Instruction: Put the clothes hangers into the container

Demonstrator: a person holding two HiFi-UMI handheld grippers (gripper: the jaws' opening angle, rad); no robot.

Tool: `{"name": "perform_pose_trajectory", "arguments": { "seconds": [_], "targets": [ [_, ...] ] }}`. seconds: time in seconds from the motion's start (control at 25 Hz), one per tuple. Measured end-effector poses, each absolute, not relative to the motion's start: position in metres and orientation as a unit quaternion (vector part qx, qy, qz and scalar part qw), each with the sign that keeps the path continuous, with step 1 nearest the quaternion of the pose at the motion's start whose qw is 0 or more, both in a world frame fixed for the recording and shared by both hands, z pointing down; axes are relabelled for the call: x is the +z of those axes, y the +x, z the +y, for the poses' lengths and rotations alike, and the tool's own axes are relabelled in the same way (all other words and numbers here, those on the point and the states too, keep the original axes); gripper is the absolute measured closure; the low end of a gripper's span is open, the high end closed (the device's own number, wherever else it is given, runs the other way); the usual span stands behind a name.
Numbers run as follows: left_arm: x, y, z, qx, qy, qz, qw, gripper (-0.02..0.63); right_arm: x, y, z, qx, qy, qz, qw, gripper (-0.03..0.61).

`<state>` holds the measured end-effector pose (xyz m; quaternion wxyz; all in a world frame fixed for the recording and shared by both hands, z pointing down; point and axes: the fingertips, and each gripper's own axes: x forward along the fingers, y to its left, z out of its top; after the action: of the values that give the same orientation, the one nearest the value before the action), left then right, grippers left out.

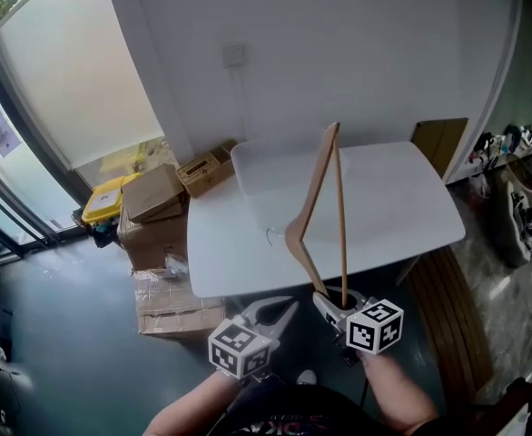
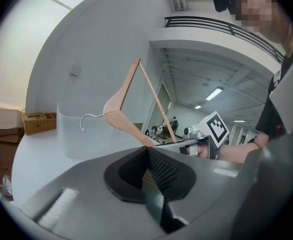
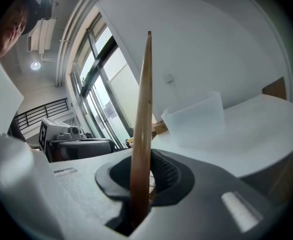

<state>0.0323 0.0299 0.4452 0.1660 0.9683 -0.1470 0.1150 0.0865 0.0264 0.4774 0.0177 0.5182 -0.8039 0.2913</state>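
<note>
A wooden clothes hanger (image 1: 313, 203) stands nearly upright above the near edge of the white table (image 1: 402, 207), its metal hook (image 1: 272, 236) pointing left. My right gripper (image 1: 334, 305) is shut on one lower end of it; in the right gripper view the wood (image 3: 144, 124) rises straight out of the jaws. The clear plastic container (image 1: 257, 166) sits at the table's back left, beyond the hanger. My left gripper (image 1: 282, 312) hangs just left of the right one, shut with nothing in it. The left gripper view shows the hanger (image 2: 121, 104) and container (image 2: 69, 134).
Cardboard boxes (image 1: 157, 198) and a yellow item (image 1: 103, 203) lie on the floor left of the table, with a wicker basket (image 1: 202, 169) behind them. A wooden bench (image 1: 448, 307) runs along the table's right side. A brown board (image 1: 440, 139) leans on the wall.
</note>
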Motion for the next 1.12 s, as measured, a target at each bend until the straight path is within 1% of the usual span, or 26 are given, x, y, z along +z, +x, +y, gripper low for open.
{"name": "perform_pose_trajectory", "arguments": {
  "seconds": [0.56,1.12],
  "targets": [
    [0.439,-0.002,-0.027,0.101,0.973,-0.131,0.163,0.609,0.467,0.061,-0.039,0.281,0.548,-0.788,0.018,0.522],
    [0.441,-0.035,-0.080,0.091,0.975,-0.131,0.155,0.609,0.457,0.062,-0.105,0.253,0.586,-0.769,0.026,0.522]
  ]
}}
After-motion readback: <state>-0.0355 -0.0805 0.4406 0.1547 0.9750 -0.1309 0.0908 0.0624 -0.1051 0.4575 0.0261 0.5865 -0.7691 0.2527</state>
